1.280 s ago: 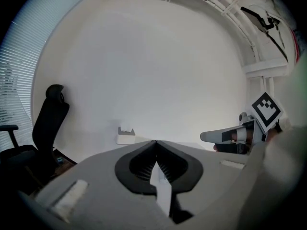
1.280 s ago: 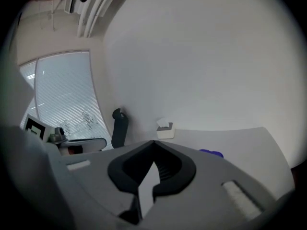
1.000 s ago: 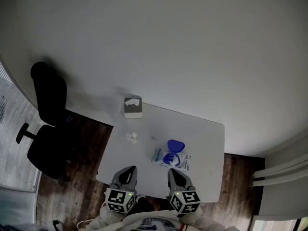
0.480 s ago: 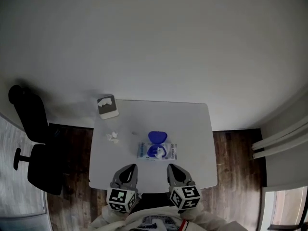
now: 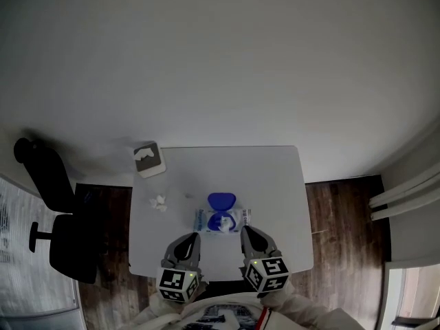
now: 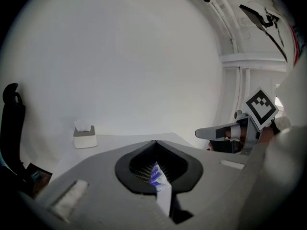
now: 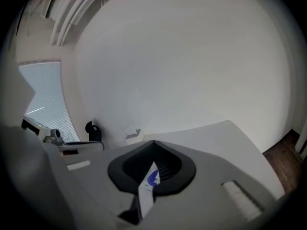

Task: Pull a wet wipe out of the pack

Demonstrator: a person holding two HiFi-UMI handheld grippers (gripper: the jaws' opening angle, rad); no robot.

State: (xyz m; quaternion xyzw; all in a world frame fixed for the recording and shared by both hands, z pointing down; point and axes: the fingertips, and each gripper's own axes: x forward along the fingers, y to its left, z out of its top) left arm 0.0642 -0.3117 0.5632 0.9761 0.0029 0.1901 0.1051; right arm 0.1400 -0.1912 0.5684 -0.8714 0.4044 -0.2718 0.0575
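we hold left gripper [image 5: 190, 239] and right gripper [image 5: 248, 234] both clenched on nothing, over table [image 5: 278, 184] near edge, wipe pack [image 5: 223, 221] just ahead, blue lid [image 5: 221, 200] open

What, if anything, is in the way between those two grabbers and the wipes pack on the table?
Nothing visible. The wet wipe pack lies on bare table just ahead of the left gripper and right gripper, its blue lid flipped open. The crumpled wipe and tissue box sit off to the left.
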